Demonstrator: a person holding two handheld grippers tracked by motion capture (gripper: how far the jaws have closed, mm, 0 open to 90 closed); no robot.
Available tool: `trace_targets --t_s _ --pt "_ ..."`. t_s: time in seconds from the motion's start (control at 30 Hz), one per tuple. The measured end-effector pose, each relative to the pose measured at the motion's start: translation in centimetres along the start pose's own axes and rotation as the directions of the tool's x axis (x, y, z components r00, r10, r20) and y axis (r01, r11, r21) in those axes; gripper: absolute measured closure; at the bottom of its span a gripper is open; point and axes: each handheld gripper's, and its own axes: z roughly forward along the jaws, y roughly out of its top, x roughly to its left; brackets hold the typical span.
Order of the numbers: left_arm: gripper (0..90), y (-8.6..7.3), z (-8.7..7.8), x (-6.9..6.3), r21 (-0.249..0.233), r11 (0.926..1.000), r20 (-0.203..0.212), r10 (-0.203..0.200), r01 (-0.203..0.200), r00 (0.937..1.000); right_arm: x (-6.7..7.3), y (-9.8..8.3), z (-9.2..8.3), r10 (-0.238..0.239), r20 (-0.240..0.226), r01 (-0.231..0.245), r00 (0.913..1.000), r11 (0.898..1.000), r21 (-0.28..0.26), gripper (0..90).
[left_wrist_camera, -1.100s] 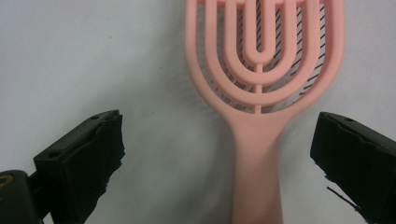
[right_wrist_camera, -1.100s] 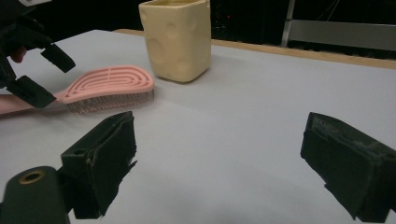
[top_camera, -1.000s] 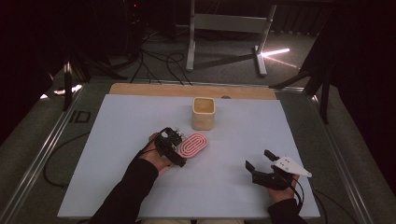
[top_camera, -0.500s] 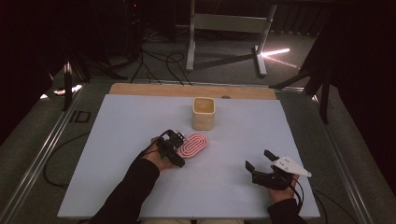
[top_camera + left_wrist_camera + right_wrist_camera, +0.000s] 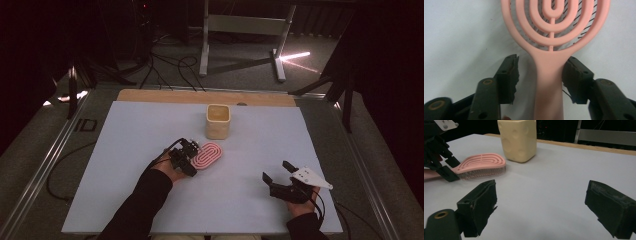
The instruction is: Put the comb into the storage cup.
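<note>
While the left claw [image 5: 192, 152] sat at the handle end of the pink hairbrush [image 5: 207, 155], its jaws had just been closing, with the handle [image 5: 549, 82] between them. In the left gripper view the right-hand pad [image 5: 574, 78] was at the handle's edge, touching or nearly so; the left-hand pad [image 5: 509, 77] was clearly off it, a strip of worktop showing between. So: narrowed around the handle, not clamped.

Brush lay flat on the white worktop [image 5: 125, 150], bristles down, ribbed oval back up, roughly mid-worktop. Its head pointed toward the cream cup [image 5: 218, 121], which stood upright just beyond it, near but apart. In the right gripper view the bristles [image 5: 484, 173] rested on the surface and the cup [image 5: 517, 138] stood behind the brush head.

Right claw [image 5: 277, 172] was well apart from the brush, toward the right near corner of the worktop, held in the person's right hand [image 5: 300, 202]. Jaws wide, nothing between them, just bare worktop. Grey three-cornered plate [image 5: 310, 178] on top of it, cable trailing back along the sleeve.

Left hand [image 5: 172, 170] gripped the left tool from the near side, dark sleeve [image 5: 140, 210] coming in from the bottom edge.
</note>
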Motion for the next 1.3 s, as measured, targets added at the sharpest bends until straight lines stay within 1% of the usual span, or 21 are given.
trace_targets --t_s 0.07,0.13,0.23,0.33,0.4,0.5,0.57,0.7,0.8,0.97,1.1,1.3 --pt "51.7 0.05 0.0 0.0 0.001 1.0 -0.002 -0.006 0.006 1.0 -0.01 -0.01 0.02 0.001 -0.001 -0.001 1.0 1.0 -0.002 10.5" --pt "54.3 0.08 -0.03 0.02 0.0 1.0 0.0 -0.003 0.003 1.0 0.0 -0.01 0.03 0.002 -0.002 -0.002 1.0 1.0 -0.001 10.5" --pt "57.6 0.09 -0.06 0.04 0.001 1.0 0.008 -0.001 0.001 1.0 0.0 -0.02 0.05 0.002 -0.003 -0.002 1.0 1.0 0.0 10.5" --pt "59.7 0.09 -0.09 0.14 0.003 1.0 0.02 -0.01 0.009 0.9998 0.02 -0.02 0.07 0.003 -0.005 -0.003 1.0 1.0 0.001 10.5" --pt "60.4 0.11 -0.12 0.19 0.006 0.9999 0.025 -0.016 0.016 0.9996 0.03 -0.02 0.08 0.001 -0.004 -0.001 1.0 1.0 0.003 10.5" --pt "59.8 0.14 -0.14 0.27 0.01 0.9995 0.046 -0.03 0.029 0.9985 0.03 -0.03 0.11 -0.003 -0.003 0.003 1.0 1.0 0.003 10.5" --pt "60.0 0.16 -0.14 0.24 0.013 0.9995 0.053 -0.029 0.028 0.9982 0.03 -0.04 0.13 -0.004 -0.003 0.004 1.0 1.0 0.004 10.6" --pt "65.3 0.11 -0.11 -0.12 0.007 1.0 0.034 -0.005 0.005 0.9994 0.01 -0.05 0.14 -0.006 -0.005 0.006 1.0 1.0 0.005 10.5" --pt "66.6 0.1 -0.15 -0.07 0.012 0.9999 0.036 0.0 -0.001 0.9994 0.0 -0.05 0.15 -0.007 -0.004 0.007 1.0 1.0 0.006 10.6" --pt "69.1 0.05 -0.15 -0.02 0.004 1.0 0.036 -0.009 0.009 0.9993 -0.02 -0.06 0.12 -0.002 -0.003 0.002 1.0 1.0 0.01 10.6" --pt "69.7 0.0 -0.23 0.16 0.003 0.9999 0.041 -0.013 0.013 0.9991 -0.05 -0.07 0.13 -0.003 -0.002 0.003 1.0 1.0 0.01 10.6" --pt "70.0 -0.12 -0.27 0.14 -0.011 0.9996 0.04 -0.027 0.027 0.9988 -0.08 -0.08 0.15 -0.001 -0.001 0.001 1.0 1.0 0.009 10.6"
